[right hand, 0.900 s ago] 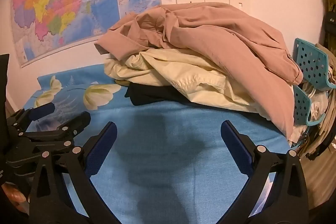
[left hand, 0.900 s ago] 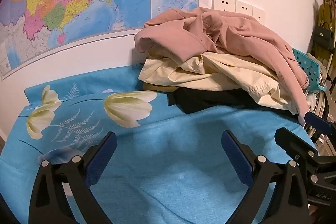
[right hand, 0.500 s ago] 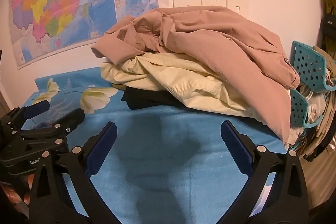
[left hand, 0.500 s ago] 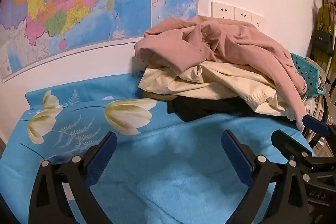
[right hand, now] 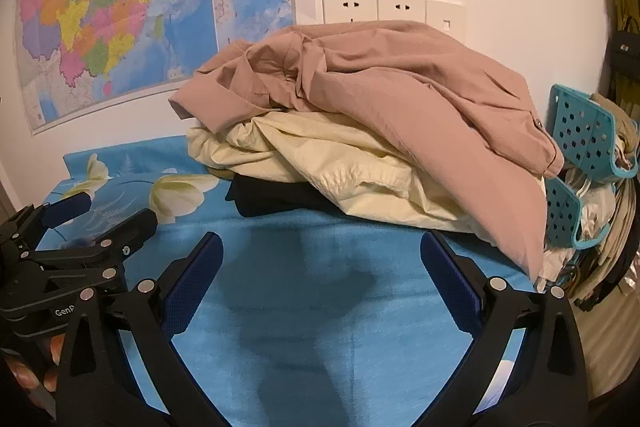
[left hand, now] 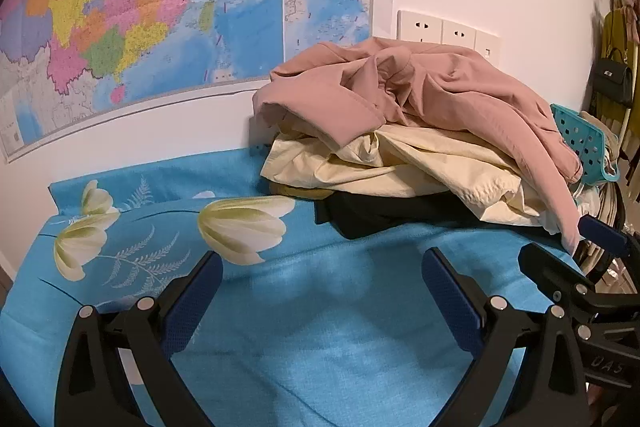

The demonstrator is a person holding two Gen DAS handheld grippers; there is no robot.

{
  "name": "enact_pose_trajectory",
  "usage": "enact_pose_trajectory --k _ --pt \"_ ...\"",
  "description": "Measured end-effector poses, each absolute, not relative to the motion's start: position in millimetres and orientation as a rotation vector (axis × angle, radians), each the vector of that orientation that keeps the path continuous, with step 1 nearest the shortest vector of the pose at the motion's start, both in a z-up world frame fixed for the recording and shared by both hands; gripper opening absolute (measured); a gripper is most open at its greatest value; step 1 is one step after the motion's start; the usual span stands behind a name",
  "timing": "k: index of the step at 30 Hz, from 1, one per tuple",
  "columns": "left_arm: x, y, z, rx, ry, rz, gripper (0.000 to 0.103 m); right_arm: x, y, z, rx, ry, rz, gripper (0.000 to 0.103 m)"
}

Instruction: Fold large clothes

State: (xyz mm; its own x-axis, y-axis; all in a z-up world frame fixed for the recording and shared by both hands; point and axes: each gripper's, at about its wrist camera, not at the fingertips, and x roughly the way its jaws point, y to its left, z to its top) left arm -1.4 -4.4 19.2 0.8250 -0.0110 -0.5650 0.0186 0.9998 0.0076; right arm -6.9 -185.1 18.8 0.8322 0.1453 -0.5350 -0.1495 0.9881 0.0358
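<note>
A heap of clothes lies at the back right of a bed with a blue flowered sheet (left hand: 320, 327). A dusty pink garment (left hand: 432, 87) is on top, a cream one (left hand: 392, 163) under it, a black one (left hand: 384, 215) at the bottom. The same pink garment (right hand: 384, 83), cream garment (right hand: 328, 163) and black garment (right hand: 272, 199) show in the right wrist view. My left gripper (left hand: 318, 291) is open and empty above the sheet, short of the heap. My right gripper (right hand: 320, 275) is open and empty, also short of the heap. The left gripper (right hand: 80, 223) shows at left in the right wrist view.
A map (left hand: 160, 7) hangs on the white wall behind the bed, with wall sockets (right hand: 392, 11) above the heap. A teal perforated basket (right hand: 584, 147) with more laundry stands right of the heap, off the bed's edge. Bags hang at far right (left hand: 616, 75).
Both grippers have drawn back and risen a little, so the heap sits slightly lower and smaller in view. Both stay open.
</note>
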Motion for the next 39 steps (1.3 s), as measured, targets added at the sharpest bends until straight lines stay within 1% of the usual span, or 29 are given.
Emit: enact_pose_trajectory --k 39 --pt "-0.5 -4.9 23.6 -0.01 0.594 -0.017 0.096 -7.9 -183.2 27.0 -0.062 0.54 0.137 0.098"
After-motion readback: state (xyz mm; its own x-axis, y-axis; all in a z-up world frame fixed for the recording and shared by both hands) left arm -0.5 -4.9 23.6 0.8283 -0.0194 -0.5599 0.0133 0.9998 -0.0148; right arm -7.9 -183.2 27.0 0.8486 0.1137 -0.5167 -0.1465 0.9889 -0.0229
